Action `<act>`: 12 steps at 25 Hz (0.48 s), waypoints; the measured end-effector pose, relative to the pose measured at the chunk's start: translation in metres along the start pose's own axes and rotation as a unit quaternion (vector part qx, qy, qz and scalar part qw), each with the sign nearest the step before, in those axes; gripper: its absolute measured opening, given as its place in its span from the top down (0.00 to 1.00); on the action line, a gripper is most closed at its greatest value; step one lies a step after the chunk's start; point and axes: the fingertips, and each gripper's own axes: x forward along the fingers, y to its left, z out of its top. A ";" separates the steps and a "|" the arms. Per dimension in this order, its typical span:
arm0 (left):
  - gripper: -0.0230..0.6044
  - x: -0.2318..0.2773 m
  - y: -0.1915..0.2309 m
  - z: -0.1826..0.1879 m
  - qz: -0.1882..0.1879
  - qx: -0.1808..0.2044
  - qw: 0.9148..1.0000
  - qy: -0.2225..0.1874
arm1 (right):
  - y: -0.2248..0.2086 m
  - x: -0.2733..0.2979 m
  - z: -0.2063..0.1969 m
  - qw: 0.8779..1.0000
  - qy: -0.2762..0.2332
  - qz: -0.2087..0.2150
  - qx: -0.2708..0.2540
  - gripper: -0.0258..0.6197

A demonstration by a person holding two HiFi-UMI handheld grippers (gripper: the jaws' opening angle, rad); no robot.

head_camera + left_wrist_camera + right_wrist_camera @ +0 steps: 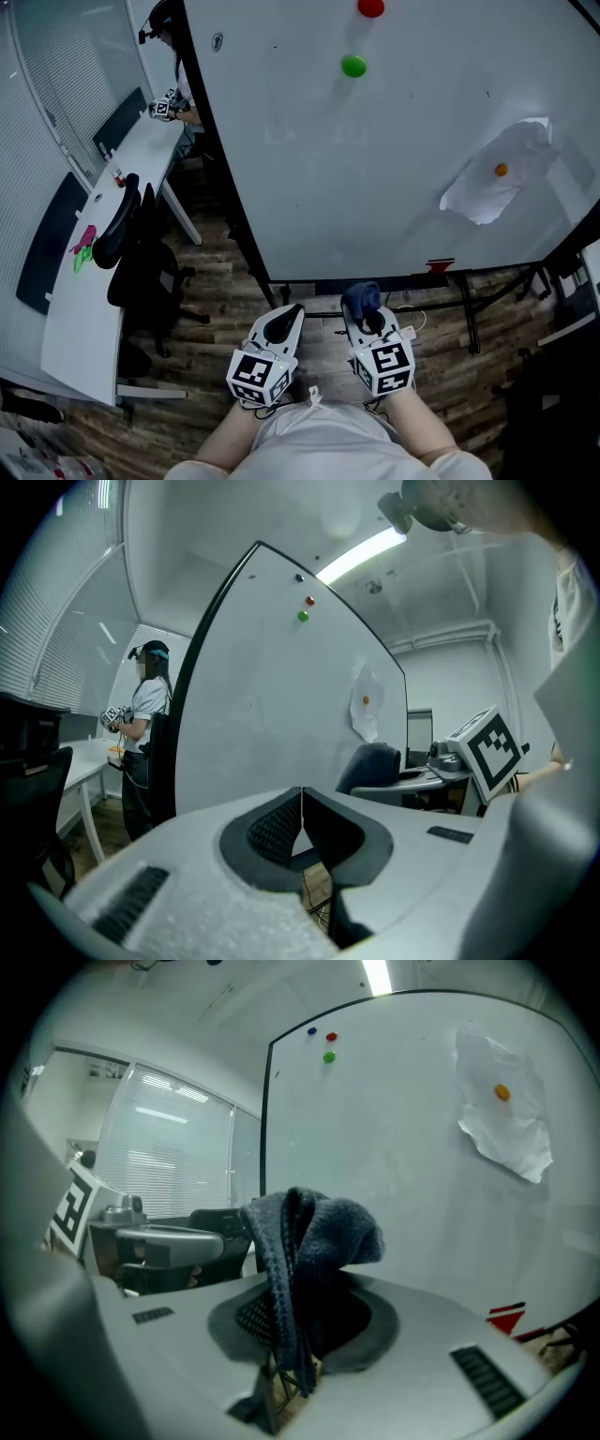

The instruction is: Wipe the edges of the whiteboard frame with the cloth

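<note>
No legible txt. Logo [217, 41] at whiteboard [394, 169] corner, red label [440, 266] at btm edge: too small.

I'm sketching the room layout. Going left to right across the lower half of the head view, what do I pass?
chair → left gripper → cloth → paper
</note>
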 end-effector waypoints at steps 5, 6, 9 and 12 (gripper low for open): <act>0.93 -0.002 0.001 -0.003 0.000 0.000 1.000 0.004 | 0.004 0.001 -0.002 1.000 0.002 0.003 0.007 0.84; 0.93 -0.002 0.001 -0.003 0.000 0.000 1.000 0.005 | 0.004 0.001 -0.003 1.000 0.003 0.004 0.006 0.84; 0.93 -0.002 0.001 -0.004 -0.001 0.000 1.000 0.005 | 0.006 0.002 -0.003 1.000 0.003 0.005 0.007 0.84; 0.93 -0.003 0.001 -0.006 -0.001 -0.002 1.000 0.005 | 0.008 0.002 -0.005 1.000 0.004 0.005 0.008 0.84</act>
